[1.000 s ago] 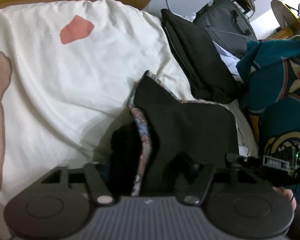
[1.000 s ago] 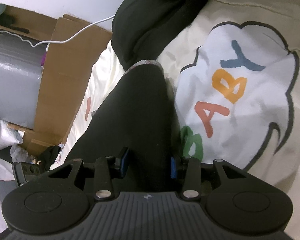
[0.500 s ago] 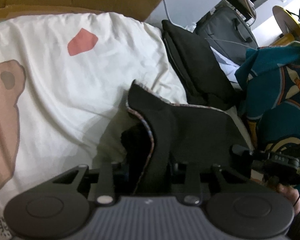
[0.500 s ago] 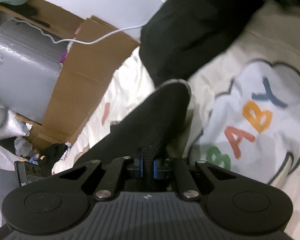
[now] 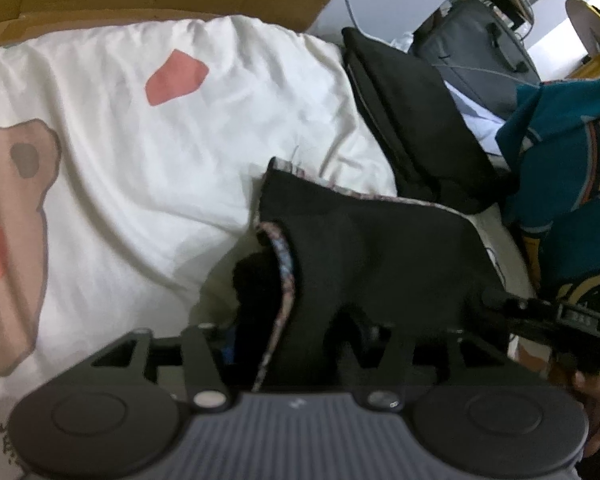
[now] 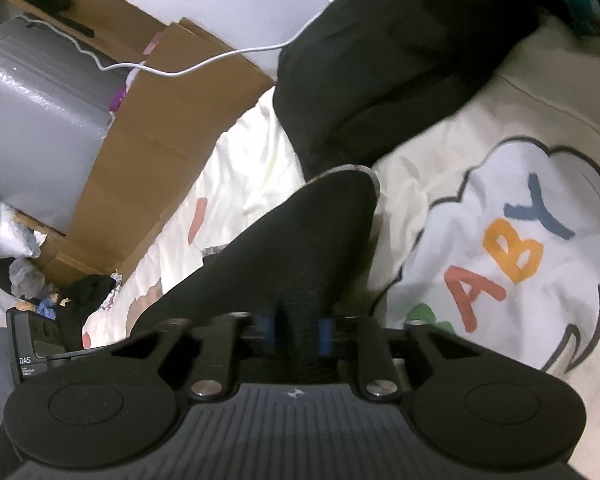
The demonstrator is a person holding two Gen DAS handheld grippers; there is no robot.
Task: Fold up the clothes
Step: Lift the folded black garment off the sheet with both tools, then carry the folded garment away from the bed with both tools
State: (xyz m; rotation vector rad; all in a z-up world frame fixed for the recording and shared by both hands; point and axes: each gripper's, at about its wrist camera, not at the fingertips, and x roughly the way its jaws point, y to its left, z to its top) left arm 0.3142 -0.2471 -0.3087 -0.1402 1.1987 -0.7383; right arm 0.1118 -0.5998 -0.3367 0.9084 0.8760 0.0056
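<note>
Black cloth, a garment (image 5: 364,248) with a patterned lining, hangs lifted over the cream bedsheet (image 5: 140,152). The right gripper (image 6: 298,330) pinches it; the left gripper (image 5: 296,344) has cloth between its fingers, grip unclear. A folded black pile (image 6: 380,68) lies beyond. Uneven pulling could skew the fold.

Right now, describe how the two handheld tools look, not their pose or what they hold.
The left tool and right tool look alike: a dark grey ribbed body, a round black disc at each side, black linkage arms on silver pivot screws. Blue pads show on the right tool's fingers. Seen from the left wrist, the right tool is a black unit with a thin cable. Nearly no sleeve shows.
</note>
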